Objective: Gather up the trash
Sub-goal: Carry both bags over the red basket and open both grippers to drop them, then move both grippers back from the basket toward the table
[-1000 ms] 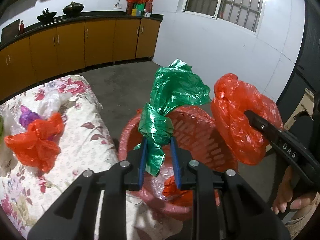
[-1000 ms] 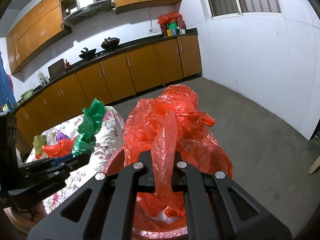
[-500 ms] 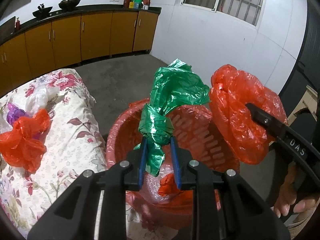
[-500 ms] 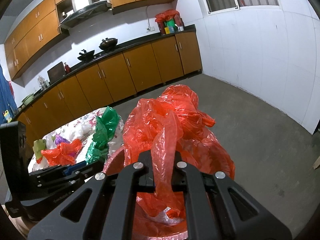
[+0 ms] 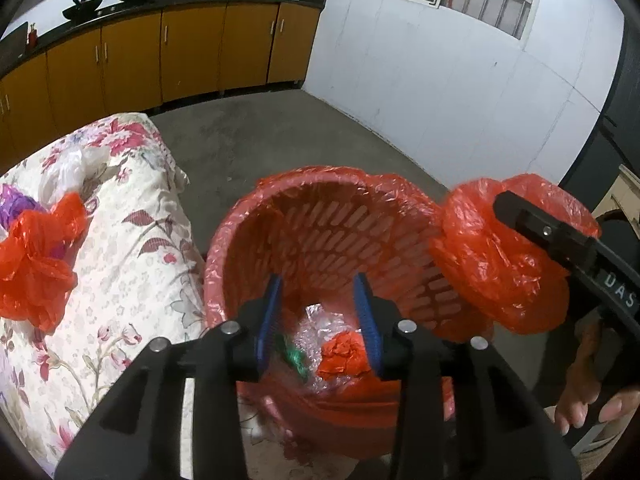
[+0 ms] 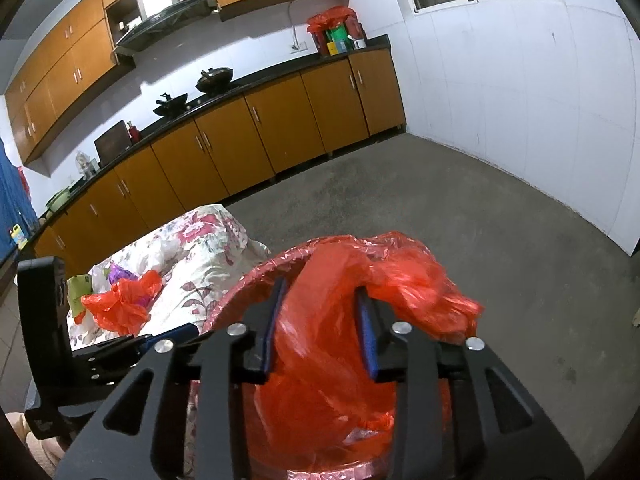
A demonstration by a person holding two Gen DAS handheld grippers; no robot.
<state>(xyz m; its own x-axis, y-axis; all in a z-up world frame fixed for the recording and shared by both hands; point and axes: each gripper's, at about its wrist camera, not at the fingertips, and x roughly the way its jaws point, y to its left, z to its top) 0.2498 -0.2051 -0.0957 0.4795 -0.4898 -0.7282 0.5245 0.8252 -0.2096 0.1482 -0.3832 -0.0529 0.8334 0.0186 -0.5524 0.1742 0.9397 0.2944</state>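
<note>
Both jaws just spread over red bin so trash drops in: our left gripper empty, green bag inside; right gripper loose around red bag.

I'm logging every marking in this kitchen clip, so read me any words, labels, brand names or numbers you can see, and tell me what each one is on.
"DAS": white letters on the black body of the right gripper, seen from the left wrist view; the edge of the picture may cut off more.
Colourful containers on the counter: any labels are too small to read.
Yellow bottle at the far left: label blurred, unreadable.
Nothing else is legible.
</note>
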